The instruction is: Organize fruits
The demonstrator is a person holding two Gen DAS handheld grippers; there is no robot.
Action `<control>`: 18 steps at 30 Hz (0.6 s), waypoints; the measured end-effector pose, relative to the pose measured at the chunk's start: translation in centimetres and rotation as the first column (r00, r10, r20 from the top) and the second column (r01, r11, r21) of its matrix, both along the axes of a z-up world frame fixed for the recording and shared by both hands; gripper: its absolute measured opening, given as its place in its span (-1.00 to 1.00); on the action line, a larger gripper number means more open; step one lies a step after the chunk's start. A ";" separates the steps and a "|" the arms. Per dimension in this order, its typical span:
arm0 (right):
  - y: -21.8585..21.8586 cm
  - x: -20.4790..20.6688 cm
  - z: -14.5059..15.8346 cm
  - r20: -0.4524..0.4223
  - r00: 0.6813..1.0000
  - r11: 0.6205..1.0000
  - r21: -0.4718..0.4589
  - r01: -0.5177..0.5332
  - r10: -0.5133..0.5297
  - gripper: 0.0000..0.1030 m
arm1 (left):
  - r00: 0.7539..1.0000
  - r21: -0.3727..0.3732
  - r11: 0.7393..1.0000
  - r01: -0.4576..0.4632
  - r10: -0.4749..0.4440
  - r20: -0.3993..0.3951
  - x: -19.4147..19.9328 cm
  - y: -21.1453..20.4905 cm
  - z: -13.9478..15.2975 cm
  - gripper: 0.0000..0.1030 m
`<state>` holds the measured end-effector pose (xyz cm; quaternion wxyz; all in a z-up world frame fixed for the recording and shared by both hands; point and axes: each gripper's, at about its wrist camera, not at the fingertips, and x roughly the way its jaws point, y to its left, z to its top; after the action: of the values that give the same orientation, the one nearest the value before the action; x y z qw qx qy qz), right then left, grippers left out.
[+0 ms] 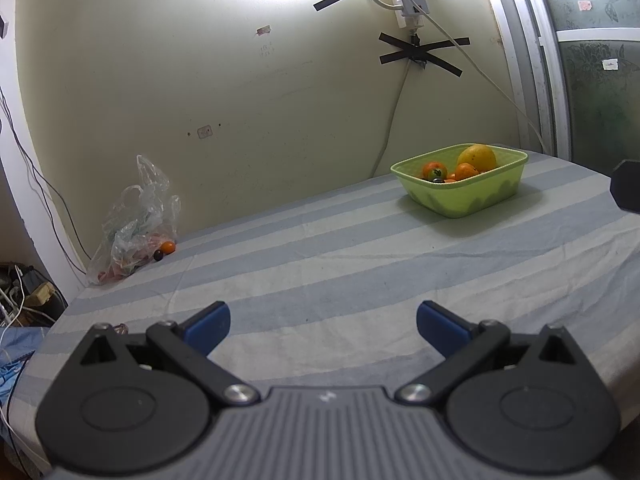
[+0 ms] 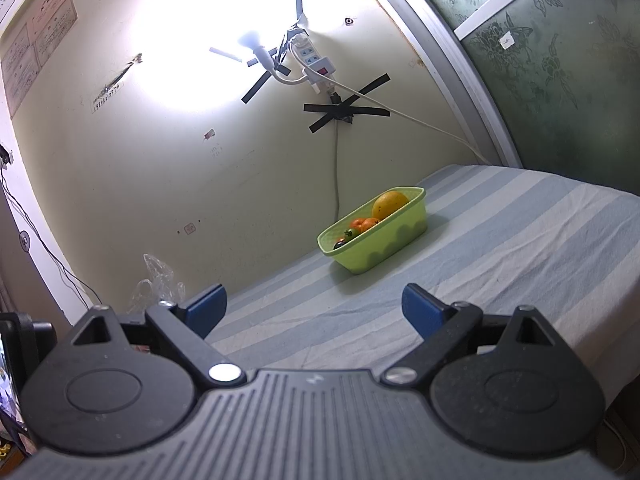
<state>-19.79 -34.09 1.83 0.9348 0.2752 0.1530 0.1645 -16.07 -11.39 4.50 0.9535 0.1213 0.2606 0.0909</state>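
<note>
striped bedsheet [image 1: 360,264], basket [image 1: 460,196] perhaps near wall.

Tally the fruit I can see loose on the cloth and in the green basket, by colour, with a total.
Yellow-orange, large, in the green basket: 1
Orange, in the basket: 2 clearly, a third mostly hidden
Orange and green, in the basket: 1
Dark, in the basket: 1
Orange, loose by the plastic bag: 1
Dark, loose by the bag: 1
Total: 7 clearly seen; the bag's contents are unclear.
</note>
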 end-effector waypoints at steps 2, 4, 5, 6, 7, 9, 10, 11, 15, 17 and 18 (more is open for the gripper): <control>0.0 0.0 0.0 0.000 1.000 1.000 0.000 0.000 0.000 0.87 | 1.000 -0.004 1.000 0.000 0.000 -0.003 0.0 0.1 0.0 1.00; 0.0 0.0 0.0 0.003 1.000 1.000 -0.002 0.002 -0.002 0.87 | 1.000 -0.003 1.000 0.000 -0.001 -0.005 0.0 0.0 -0.1 1.00; 0.0 -0.1 -0.1 0.006 1.000 1.000 -0.004 0.004 -0.004 0.87 | 1.000 -0.004 1.000 0.002 -0.002 -0.005 0.0 0.0 -0.1 1.00; 0.1 -0.1 -0.1 0.009 1.000 1.000 -0.006 0.006 -0.006 0.87 | 1.000 -0.004 1.000 0.004 -0.004 -0.005 0.0 0.0 0.0 1.00; 0.1 -0.2 0.0 0.014 1.000 1.000 -0.010 0.008 -0.008 0.87 | 1.000 -0.004 1.000 0.005 -0.005 -0.006 0.0 0.0 0.0 1.00; 0.2 -0.4 0.0 0.024 1.000 1.000 -0.019 0.013 -0.012 0.87 | 1.000 -0.012 1.000 0.008 -0.008 -0.013 0.0 0.0 -0.1 1.00; 0.3 -0.5 0.0 0.028 1.000 1.000 -0.022 0.014 -0.013 0.87 | 1.000 -0.021 1.000 0.011 -0.011 -0.020 0.0 0.0 -0.1 1.00; 0.3 -0.5 0.0 0.031 0.999 1.000 -0.024 0.015 -0.015 0.87 | 1.000 -0.028 1.000 0.012 -0.013 -0.026 0.0 0.1 -0.1 1.00; 0.4 -0.6 0.0 0.034 0.999 0.999 -0.026 0.019 -0.018 0.87 | 0.999 -0.043 0.999 0.017 -0.019 -0.039 0.0 0.0 -0.2 1.00; 0.4 -0.5 0.0 0.030 0.999 0.999 -0.026 0.019 -0.018 0.87 | 0.999 -0.047 0.999 0.020 -0.022 -0.042 -0.1 -0.1 -0.2 1.00; 0.4 -0.5 0.0 0.029 0.999 0.999 -0.026 0.019 -0.018 0.87 | 0.999 -0.047 0.999 0.022 -0.024 -0.044 -0.1 -0.1 -0.2 1.00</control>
<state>-20.27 -33.66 1.81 0.9418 0.2620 0.1394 0.1579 -16.15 -11.52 4.28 0.9510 0.1039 0.2823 0.0713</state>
